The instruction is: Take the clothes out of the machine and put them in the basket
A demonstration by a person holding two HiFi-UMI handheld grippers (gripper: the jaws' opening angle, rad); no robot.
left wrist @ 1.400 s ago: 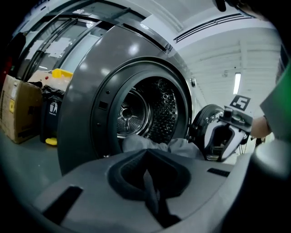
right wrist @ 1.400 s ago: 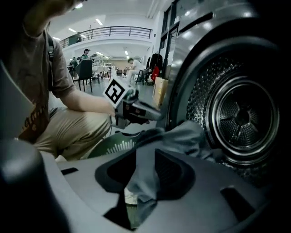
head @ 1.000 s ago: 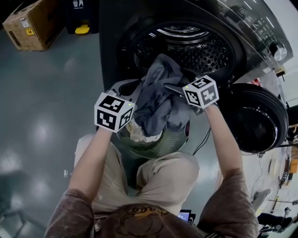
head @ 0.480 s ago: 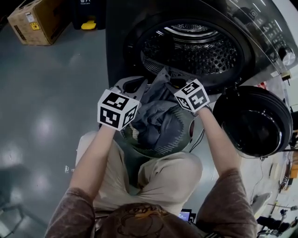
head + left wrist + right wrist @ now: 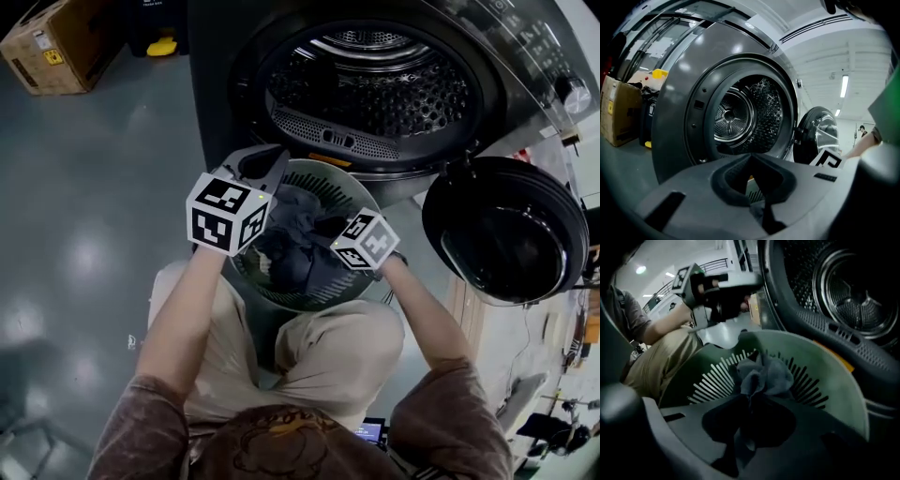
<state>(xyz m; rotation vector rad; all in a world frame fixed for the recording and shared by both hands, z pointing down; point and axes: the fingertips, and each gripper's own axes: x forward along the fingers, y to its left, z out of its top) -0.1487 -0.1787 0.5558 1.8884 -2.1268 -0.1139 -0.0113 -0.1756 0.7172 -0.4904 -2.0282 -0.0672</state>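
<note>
The dark washing machine's drum (image 5: 375, 84) stands open and looks empty. Just below it, between the person's knees, sits the green slotted basket (image 5: 367, 202) with grey clothes (image 5: 286, 253) piled inside. My right gripper (image 5: 322, 228) points down into the basket, and its jaws are closing on a grey garment (image 5: 764, 376) that bunches up out of them above the basket wall (image 5: 834, 394). At the basket's far left rim my left gripper (image 5: 267, 161) is level and shut. I cannot tell whether it pinches the rim. It faces the drum (image 5: 736, 117).
The round machine door (image 5: 502, 230) hangs open at the right. A cardboard box (image 5: 52, 42) and a yellow-based object (image 5: 161, 44) stand on the grey floor at the far left. The person's legs lie against the basket's near side.
My right gripper has come down from the drum's mouth into the basket, and the grey clothes went down with it. The left gripper stayed at the rim.
</note>
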